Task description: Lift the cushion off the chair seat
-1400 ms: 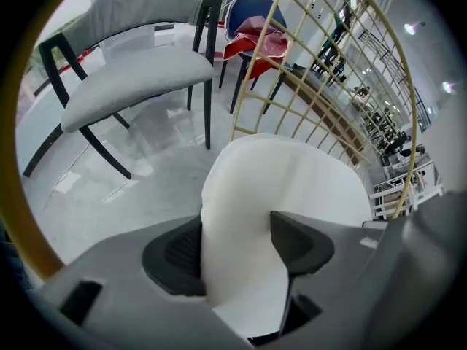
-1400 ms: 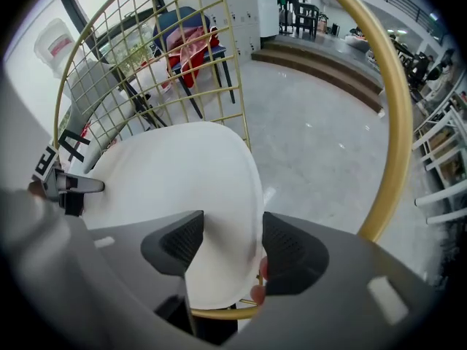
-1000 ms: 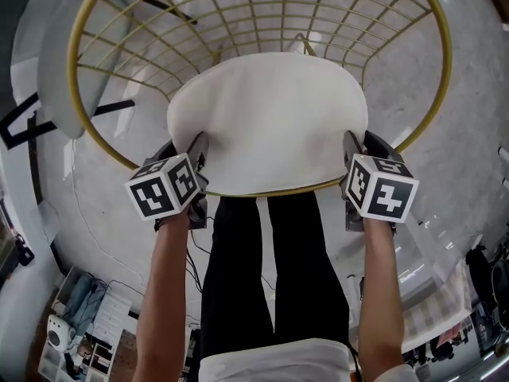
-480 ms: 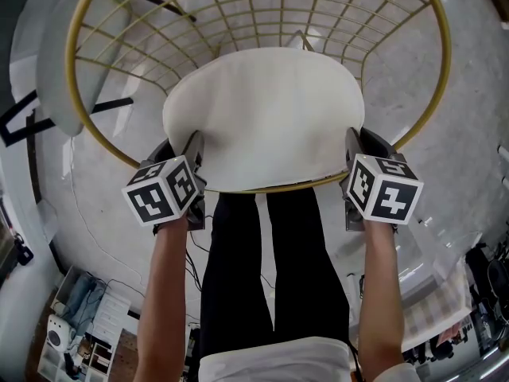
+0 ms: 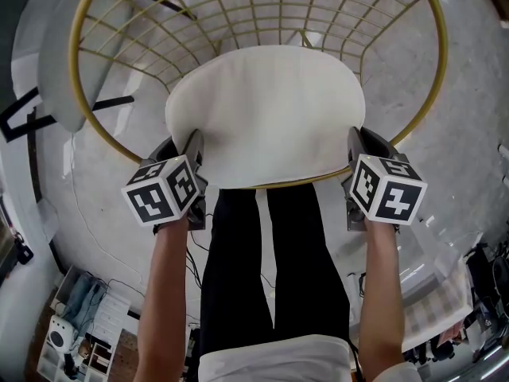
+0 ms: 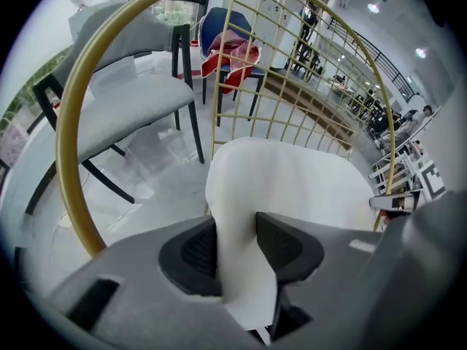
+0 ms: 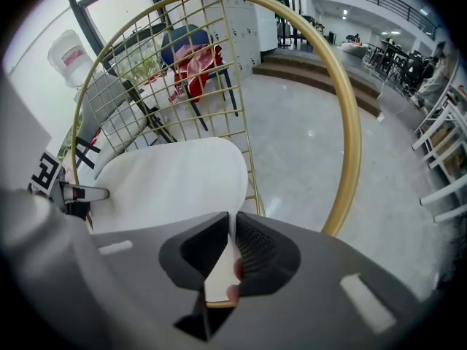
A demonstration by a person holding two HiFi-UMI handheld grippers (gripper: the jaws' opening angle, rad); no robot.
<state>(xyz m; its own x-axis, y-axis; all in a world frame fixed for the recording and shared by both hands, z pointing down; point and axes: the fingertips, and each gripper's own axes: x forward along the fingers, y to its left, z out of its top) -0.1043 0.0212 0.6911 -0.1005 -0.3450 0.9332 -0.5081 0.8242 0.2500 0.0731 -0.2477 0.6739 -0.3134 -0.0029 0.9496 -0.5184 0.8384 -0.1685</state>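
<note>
Downward, both forearms outstretched, left tongs (image 6: pixel 237 248) and right tongs (image 7: pixel 232 250) just closing, clamped on cushion (image 5: pixel 266 114) edges.

cushion (image 5: pixel 266 114) cream-white; wire chair frame (image 5: pixel 433 78) gold; gripper marker cubes (image 5: pixel 163 189) black-and-white squares; floor (image 5: pixel 469 134) grey marble.

Closing hand-held gripper (image 6: pixel 237 248) on cushion (image 6: pixel 292 188) edge

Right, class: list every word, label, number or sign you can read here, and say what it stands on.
No readable text anywhere.
Marker cubes on the left gripper and right gripper: black-and-white square patterns, no letters.
Cushion: plain, no print.
Water jug label: too blurred to read.
Shelf items: print too small to read.
</note>
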